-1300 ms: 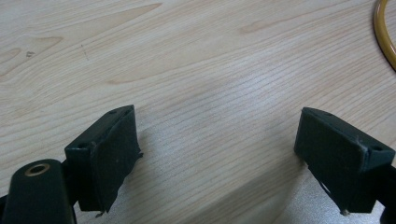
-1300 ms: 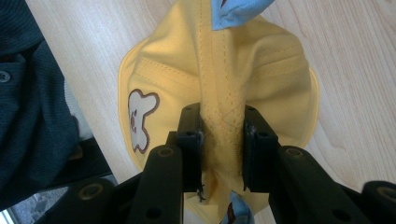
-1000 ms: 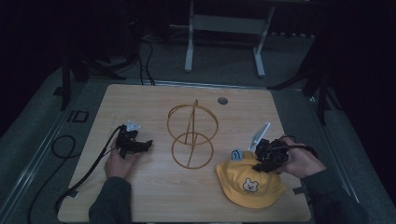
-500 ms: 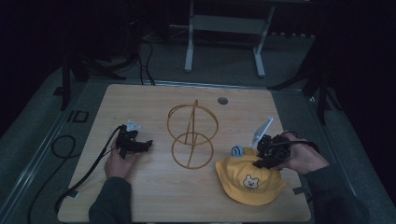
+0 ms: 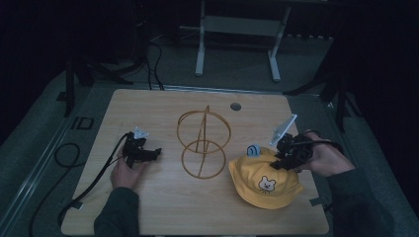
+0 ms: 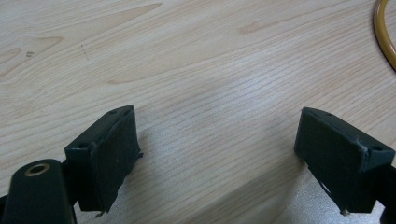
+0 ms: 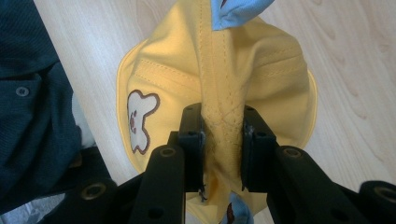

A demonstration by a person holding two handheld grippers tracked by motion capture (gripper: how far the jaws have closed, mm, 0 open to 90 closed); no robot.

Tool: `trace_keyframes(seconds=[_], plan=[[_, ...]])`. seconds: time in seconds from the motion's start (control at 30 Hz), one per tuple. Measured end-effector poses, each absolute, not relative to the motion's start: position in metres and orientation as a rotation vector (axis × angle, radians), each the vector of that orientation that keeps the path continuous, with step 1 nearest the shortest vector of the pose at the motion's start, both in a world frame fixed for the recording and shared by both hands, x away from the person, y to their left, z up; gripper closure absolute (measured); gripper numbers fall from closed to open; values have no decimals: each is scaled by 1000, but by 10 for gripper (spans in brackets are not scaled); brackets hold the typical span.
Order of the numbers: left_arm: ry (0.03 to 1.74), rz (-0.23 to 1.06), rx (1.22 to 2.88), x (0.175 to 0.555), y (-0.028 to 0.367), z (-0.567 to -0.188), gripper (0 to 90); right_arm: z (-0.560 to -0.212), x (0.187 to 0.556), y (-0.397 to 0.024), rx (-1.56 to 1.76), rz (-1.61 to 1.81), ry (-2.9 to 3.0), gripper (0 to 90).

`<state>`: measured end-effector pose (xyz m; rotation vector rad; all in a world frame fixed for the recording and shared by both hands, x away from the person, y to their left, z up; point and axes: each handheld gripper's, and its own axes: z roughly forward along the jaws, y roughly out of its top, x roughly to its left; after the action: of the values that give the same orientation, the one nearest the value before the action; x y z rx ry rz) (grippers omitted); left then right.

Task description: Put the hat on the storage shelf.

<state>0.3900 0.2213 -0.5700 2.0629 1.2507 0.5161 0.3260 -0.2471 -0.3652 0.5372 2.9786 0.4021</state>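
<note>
A yellow child's hat (image 5: 264, 180) with a white bear patch and a small blue ear lies at the table's front right. My right gripper (image 5: 281, 159) pinches the top of its crown. In the right gripper view the two jaws squeeze a fold of yellow cloth, the hat (image 7: 224, 84) hanging below the right gripper (image 7: 223, 149). A gold wire stand (image 5: 203, 143) of two rings on an upright rod sits mid-table. My left gripper (image 5: 148, 153) rests on the wood at the left, and in its own view the left gripper (image 6: 217, 154) stands open over bare wood.
A round grommet hole (image 5: 235, 106) lies near the table's (image 5: 163, 207) far edge. A black cable (image 5: 94, 180) trails off the left side. A metal frame (image 5: 237, 29) stands on the floor behind. One arc of the gold ring (image 6: 385, 37) shows in the left gripper view.
My right gripper has lifted a little with the hat's crown in its jaws, pulling the cloth up. The left gripper has stayed put.
</note>
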Motion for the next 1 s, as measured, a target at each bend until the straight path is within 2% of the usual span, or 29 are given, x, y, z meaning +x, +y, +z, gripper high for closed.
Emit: trace_keyframes(seconds=[1.0], plan=[[1251, 516, 2064, 390, 221, -570, 135, -324, 349, -258, 604, 480, 2906, 752]])
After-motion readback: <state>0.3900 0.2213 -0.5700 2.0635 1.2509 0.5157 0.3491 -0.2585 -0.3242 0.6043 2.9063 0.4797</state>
